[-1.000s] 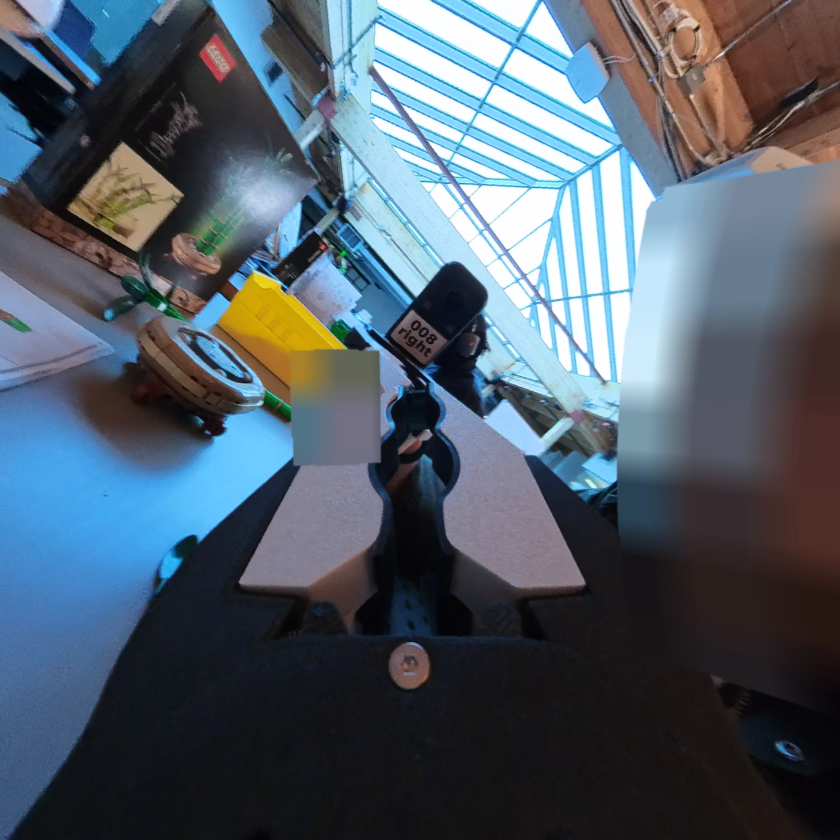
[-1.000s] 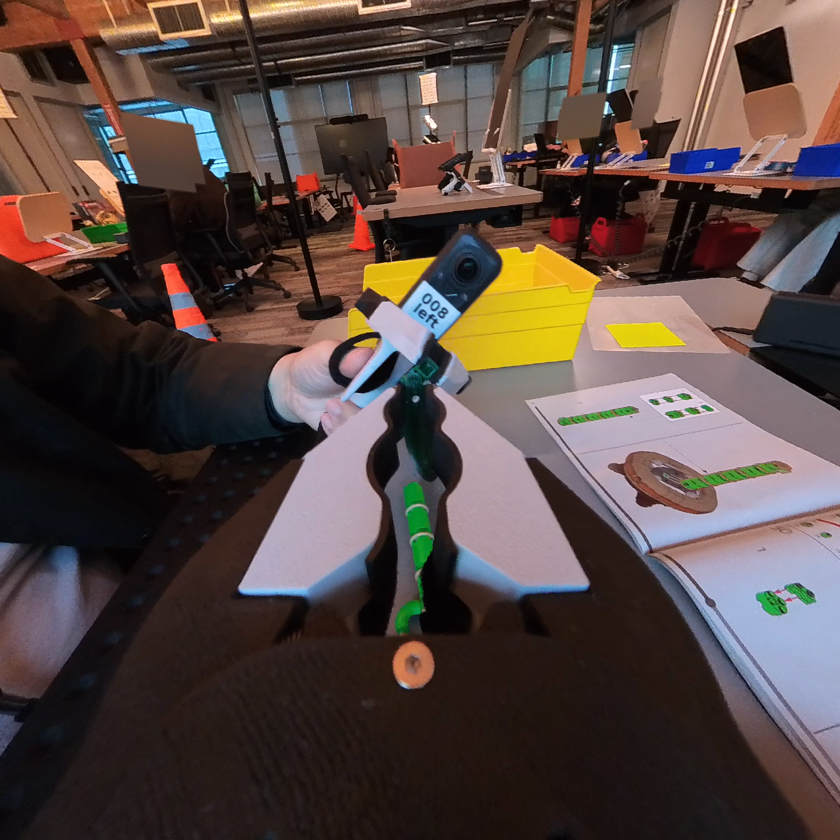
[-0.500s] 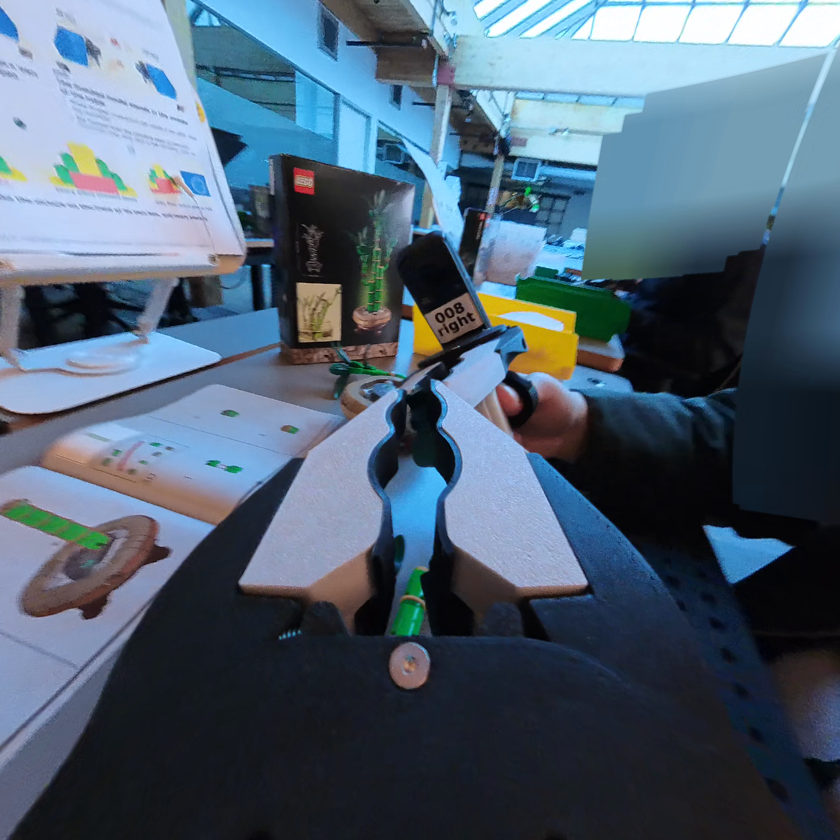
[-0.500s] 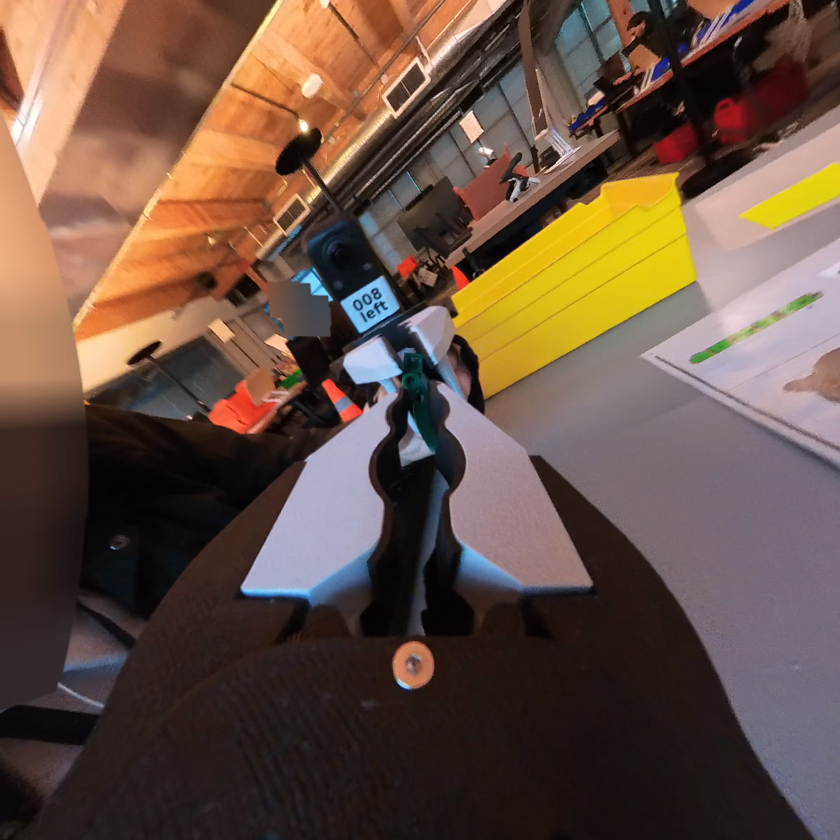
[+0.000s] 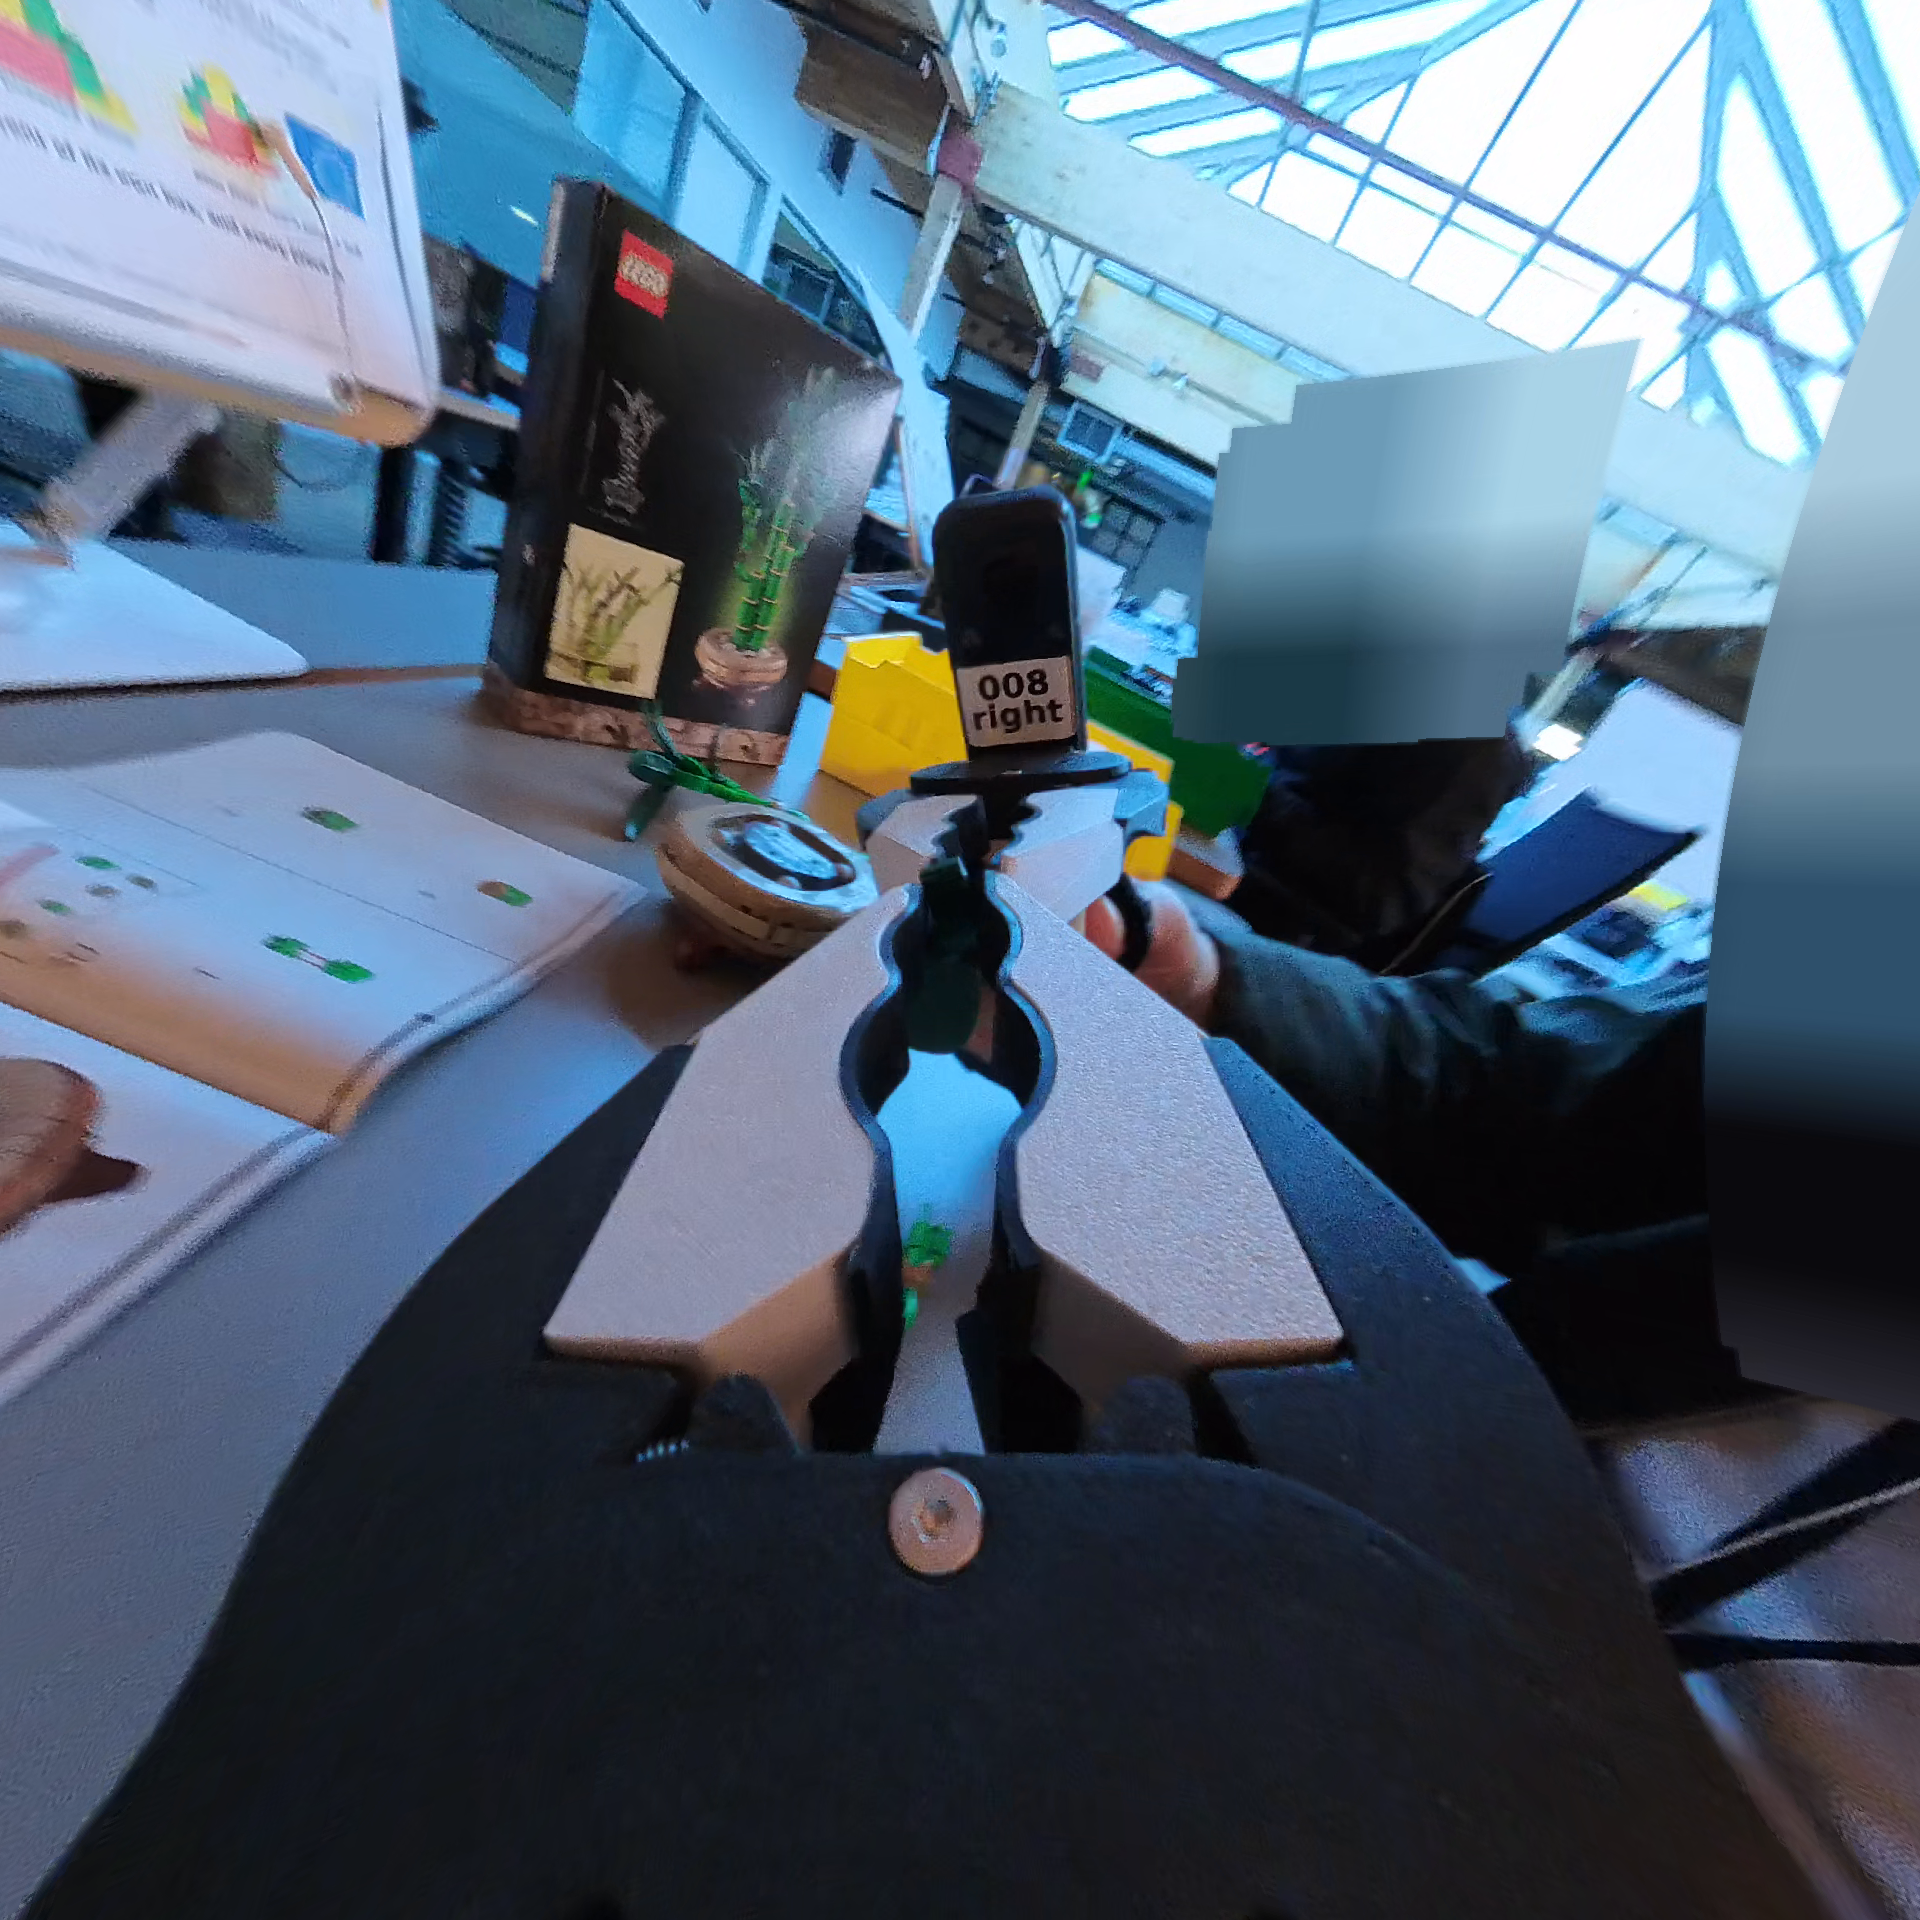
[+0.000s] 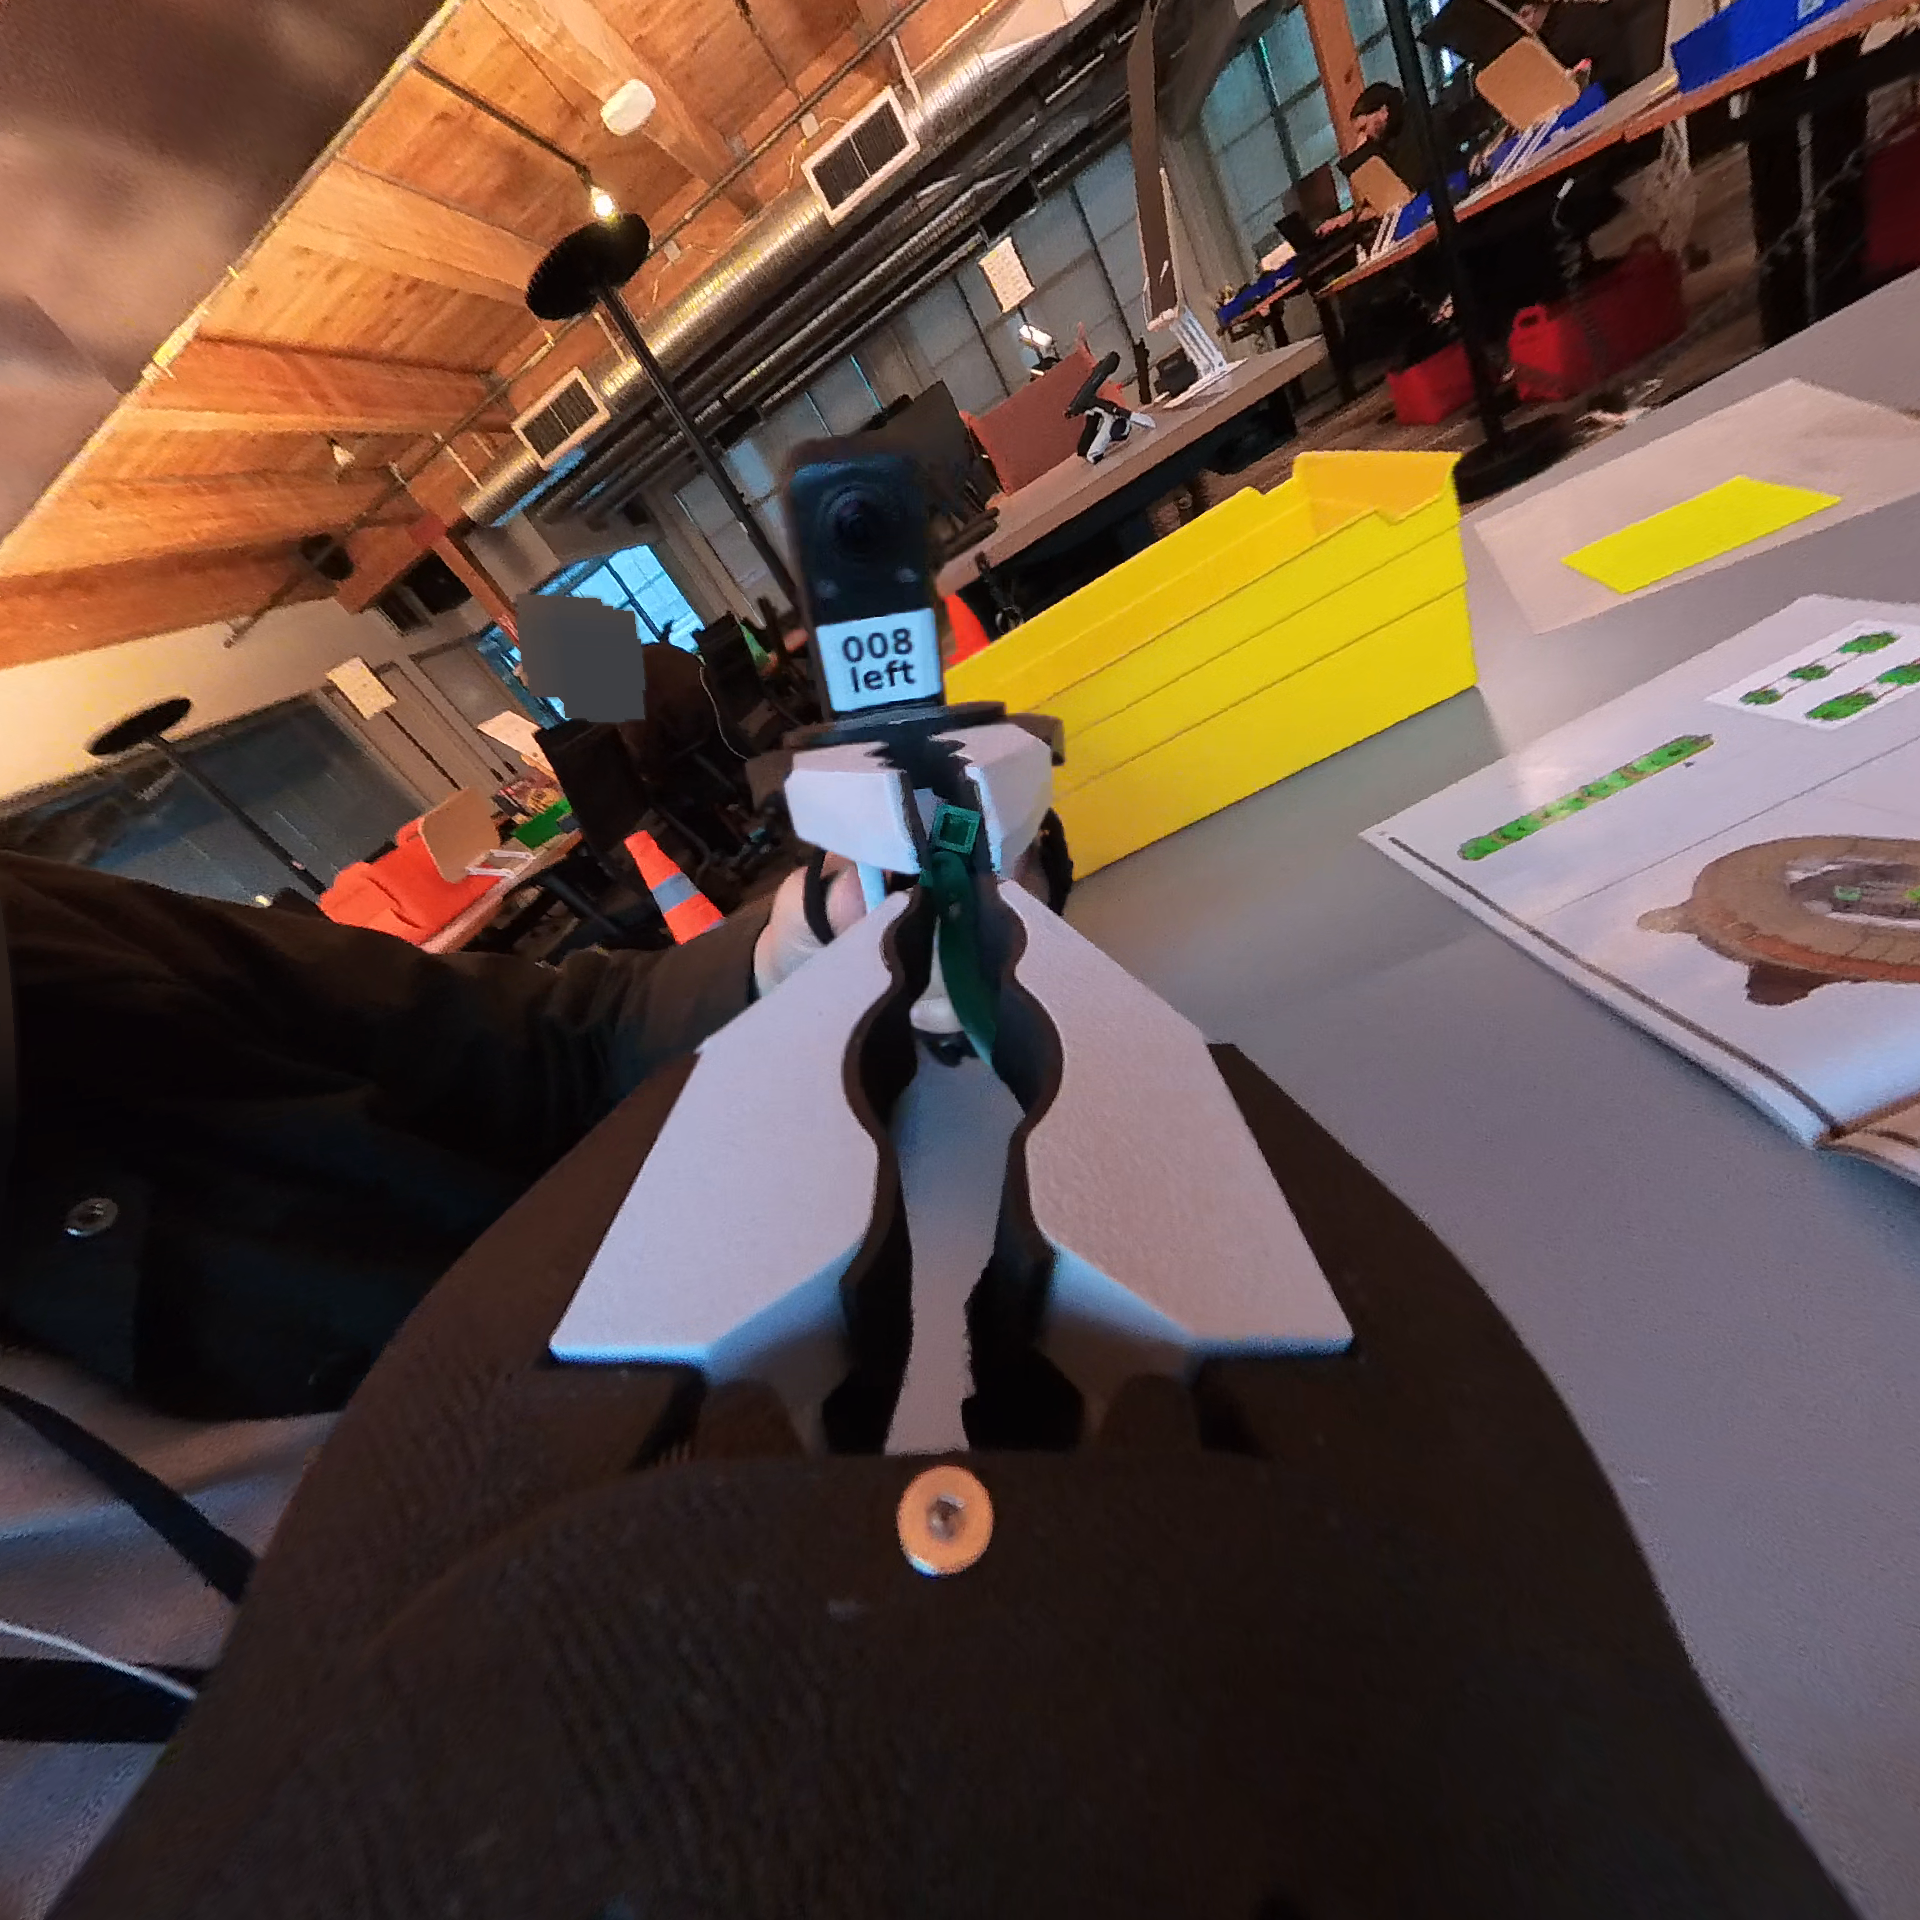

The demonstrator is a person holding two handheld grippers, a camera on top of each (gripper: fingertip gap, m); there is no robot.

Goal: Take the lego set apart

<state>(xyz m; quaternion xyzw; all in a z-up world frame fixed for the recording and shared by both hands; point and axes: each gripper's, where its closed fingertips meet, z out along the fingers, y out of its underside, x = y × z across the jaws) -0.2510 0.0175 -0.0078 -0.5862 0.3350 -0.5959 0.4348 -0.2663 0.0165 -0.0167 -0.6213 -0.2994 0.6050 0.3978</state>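
The grey table (image 5: 239, 1351) carries an open instruction booklet (image 5: 312, 935), a black lego box (image 5: 675, 478), a yellow bin (image 6: 1247, 644) and the round brown lego base (image 5: 769, 883). Above it the left gripper (image 5: 948, 914) and the right gripper (image 6: 951, 914) meet tip to tip. Both have their jaws nearly closed on one dark green leaf piece (image 6: 961, 935), which is held in the air between them.
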